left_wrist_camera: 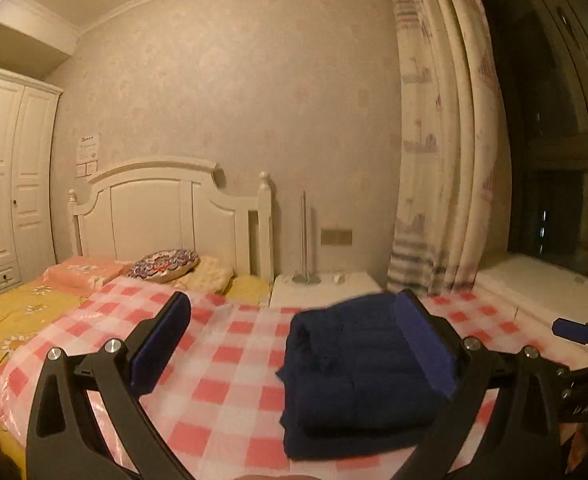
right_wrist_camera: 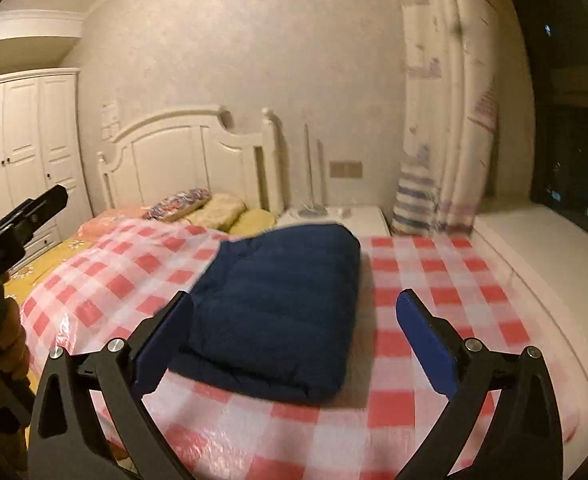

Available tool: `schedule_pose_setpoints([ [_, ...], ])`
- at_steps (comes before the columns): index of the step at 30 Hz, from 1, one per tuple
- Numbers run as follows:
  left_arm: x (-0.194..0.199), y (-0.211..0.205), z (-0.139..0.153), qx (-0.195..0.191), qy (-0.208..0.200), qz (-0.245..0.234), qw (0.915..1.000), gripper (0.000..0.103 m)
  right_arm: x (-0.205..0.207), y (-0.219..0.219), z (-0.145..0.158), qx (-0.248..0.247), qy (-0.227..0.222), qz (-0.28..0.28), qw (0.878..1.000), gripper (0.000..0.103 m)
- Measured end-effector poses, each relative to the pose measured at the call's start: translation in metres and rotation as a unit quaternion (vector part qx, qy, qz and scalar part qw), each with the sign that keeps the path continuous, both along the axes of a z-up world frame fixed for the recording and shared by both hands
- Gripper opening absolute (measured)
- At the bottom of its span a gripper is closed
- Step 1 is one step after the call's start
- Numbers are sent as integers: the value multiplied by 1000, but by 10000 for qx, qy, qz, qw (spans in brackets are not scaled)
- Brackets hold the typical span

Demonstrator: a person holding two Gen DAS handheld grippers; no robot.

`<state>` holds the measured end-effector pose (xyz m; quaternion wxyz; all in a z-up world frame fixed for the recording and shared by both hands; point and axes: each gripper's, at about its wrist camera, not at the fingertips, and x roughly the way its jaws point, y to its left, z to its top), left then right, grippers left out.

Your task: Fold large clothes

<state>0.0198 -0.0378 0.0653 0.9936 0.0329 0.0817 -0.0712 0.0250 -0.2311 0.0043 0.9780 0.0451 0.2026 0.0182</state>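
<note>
A dark navy padded garment (left_wrist_camera: 358, 376) lies folded into a thick rectangular bundle on the red-and-white checked sheet (left_wrist_camera: 222, 360) over the bed. My left gripper (left_wrist_camera: 294, 344) is open and empty above the sheet, with the bundle under its right finger (left_wrist_camera: 422, 344). In the right wrist view the bundle (right_wrist_camera: 278, 312) lies in front of my right gripper (right_wrist_camera: 294, 340), which is open and empty; its left finger (right_wrist_camera: 162, 344) is beside the bundle's near left edge. The checked sheet (right_wrist_camera: 414, 320) spreads to the right. The left gripper's body (right_wrist_camera: 18, 224) shows at the left edge.
A white headboard (left_wrist_camera: 166, 216) and several pillows (left_wrist_camera: 162, 266) stand at the far end of the bed. A yellow daisy quilt (left_wrist_camera: 18, 312) lies left. A white nightstand (left_wrist_camera: 322, 284), a patterned curtain (left_wrist_camera: 438, 160) and a white window ledge (left_wrist_camera: 534, 292) are to the right. A white wardrobe (left_wrist_camera: 6, 184) stands far left.
</note>
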Motion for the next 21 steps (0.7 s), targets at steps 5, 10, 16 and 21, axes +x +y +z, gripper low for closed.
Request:
schedule_pose_setpoints([
  [5,8,-17,-35,241,594,161,9978,101,-3,23,-38,-398,376,-33,9985,98],
  [10,14,-20,-51,230,890,34,9958,101,0,38,-53,-642,468,3,9968,98],
  [16,12,-20,-55,241,891,31,9957,101,-7,38,-44,-629,234,-50,9977,98],
  [21,11,-17,-58,214,957,33,9952,101,-8,40,-42,-654,182,-53,9977,98],
])
